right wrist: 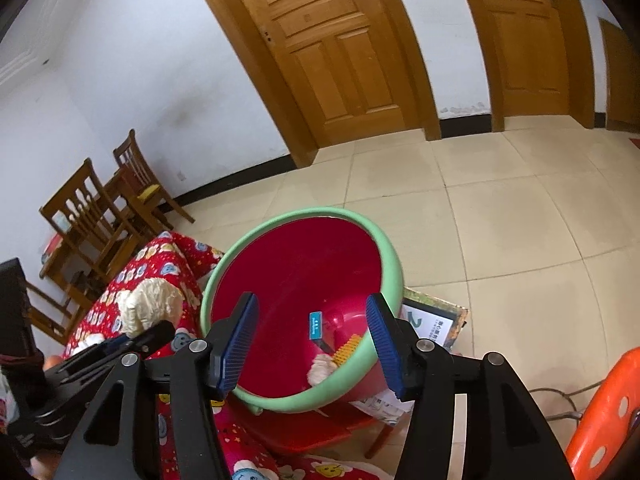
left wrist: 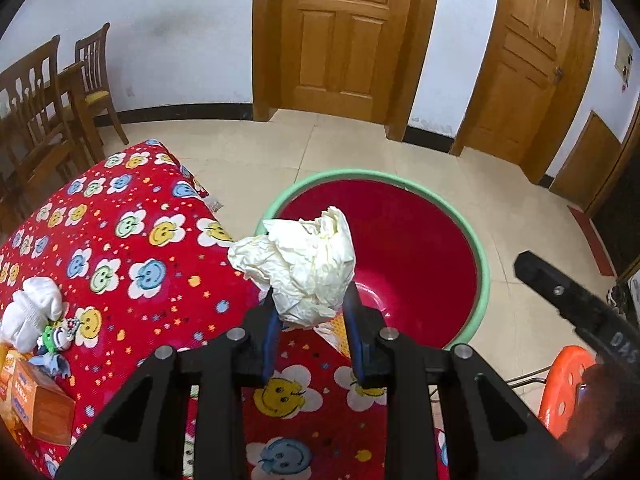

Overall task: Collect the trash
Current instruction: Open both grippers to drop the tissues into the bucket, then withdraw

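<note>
paper ball [left wrist: 298, 268] sits pinched in my left gripper [left wrist: 310, 320], past the blanket's [left wrist: 132, 248] edge, near the basin's [right wrist: 390, 264] rim. my right gripper [right wrist: 310, 344] hangs spread and empty over the basin, angled down. some scraps [right wrist: 322, 368] already lie inside; a white wad [left wrist: 30, 316] remains on the blanket's far side.

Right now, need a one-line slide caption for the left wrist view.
Left gripper holds crumpled paper at the table edge, before the red basin.
</note>
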### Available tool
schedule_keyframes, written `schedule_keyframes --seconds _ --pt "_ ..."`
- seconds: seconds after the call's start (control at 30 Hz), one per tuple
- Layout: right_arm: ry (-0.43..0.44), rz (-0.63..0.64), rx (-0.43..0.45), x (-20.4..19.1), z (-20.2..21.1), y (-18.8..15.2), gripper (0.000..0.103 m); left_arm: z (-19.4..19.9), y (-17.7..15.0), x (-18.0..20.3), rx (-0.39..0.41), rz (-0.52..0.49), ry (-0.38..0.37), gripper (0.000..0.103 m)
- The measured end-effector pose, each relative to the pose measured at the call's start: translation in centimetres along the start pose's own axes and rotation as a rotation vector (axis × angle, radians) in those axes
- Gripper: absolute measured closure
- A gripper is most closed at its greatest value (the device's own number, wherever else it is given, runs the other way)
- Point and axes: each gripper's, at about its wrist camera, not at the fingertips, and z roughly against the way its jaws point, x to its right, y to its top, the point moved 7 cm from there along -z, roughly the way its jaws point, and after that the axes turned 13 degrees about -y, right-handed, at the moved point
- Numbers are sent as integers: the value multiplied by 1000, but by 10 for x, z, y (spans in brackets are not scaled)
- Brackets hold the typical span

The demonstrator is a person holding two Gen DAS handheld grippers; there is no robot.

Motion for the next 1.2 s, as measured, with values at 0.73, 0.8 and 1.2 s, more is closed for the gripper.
schedule_keyframes --seconds 0.73,0.8,1.2 --pt "-5 -10 -11 1 4 -1 45 16 -7 -11 -1 58 57 32" --pt "0 -9 -14 -1 5 -3 45 22 -9 -14 10 63 73 27" --pt "38 52 6 -20 28 -13 32 63 -20 -29 57 116 99 26"
